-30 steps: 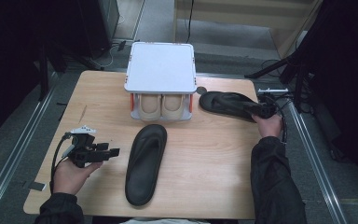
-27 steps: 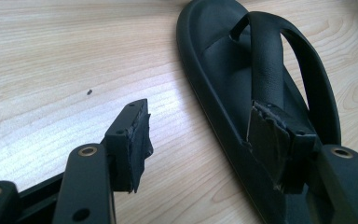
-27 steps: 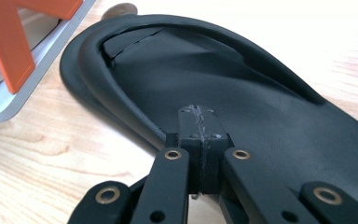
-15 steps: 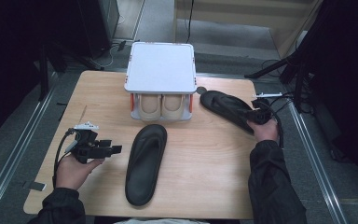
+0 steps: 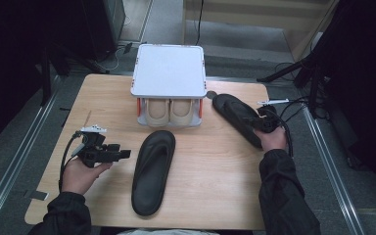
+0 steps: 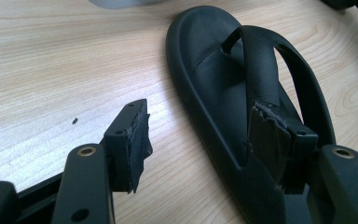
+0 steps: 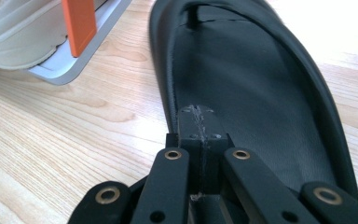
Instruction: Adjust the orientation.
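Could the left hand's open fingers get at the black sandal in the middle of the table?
Probably yes. The left gripper is open and points at the sandal lying close beside it, with bare table between.

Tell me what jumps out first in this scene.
Two black flip-flops on the wooden table: one flip-flop lies lengthwise at the centre, the other flip-flop sits angled at the right. The right tool is shut, its tips at that sandal's heel end, while the left tool stands open beside the centre one. Behind them, a white two-level rack shelters a beige pair.
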`<state>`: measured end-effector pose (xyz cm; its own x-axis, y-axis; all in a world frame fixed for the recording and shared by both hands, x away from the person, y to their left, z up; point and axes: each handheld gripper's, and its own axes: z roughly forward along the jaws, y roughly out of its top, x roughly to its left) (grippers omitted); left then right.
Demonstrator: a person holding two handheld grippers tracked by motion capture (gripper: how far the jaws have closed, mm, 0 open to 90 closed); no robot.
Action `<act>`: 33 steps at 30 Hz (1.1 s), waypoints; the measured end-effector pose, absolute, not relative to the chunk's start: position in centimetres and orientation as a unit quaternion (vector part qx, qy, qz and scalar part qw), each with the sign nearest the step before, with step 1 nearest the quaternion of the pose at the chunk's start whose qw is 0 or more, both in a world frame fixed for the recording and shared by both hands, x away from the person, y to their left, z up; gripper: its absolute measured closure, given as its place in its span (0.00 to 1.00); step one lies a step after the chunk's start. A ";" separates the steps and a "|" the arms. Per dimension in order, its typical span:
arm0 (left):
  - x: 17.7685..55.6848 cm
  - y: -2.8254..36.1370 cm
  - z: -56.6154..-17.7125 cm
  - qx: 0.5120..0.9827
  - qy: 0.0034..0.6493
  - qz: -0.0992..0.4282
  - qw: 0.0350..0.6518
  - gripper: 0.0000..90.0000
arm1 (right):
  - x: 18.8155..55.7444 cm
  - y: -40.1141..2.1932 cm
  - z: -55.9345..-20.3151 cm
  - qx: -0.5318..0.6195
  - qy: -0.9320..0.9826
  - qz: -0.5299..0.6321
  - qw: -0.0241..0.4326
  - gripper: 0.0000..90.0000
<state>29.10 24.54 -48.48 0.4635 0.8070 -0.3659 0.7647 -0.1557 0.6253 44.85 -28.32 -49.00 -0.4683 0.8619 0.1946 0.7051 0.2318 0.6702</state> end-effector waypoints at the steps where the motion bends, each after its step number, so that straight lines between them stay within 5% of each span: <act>1: 29.1 24.5 -48.5 0.761 0.517 0.027 0.392 0.43 | 44.8 -28.0 -49.0 0.501 0.779 0.362 0.107 1.00; 24: 29.2 24.7 -48.6 0.761 0.518 0.027 0.389 0.43 | 45.1 -24.4 -49.4 0.487 0.787 0.367 0.094 1.00; 33: 29.2 24.7 -48.6 0.761 0.519 0.025 0.388 0.43 | 45.3 -25.7 -48.2 0.493 0.769 0.386 0.126 0.91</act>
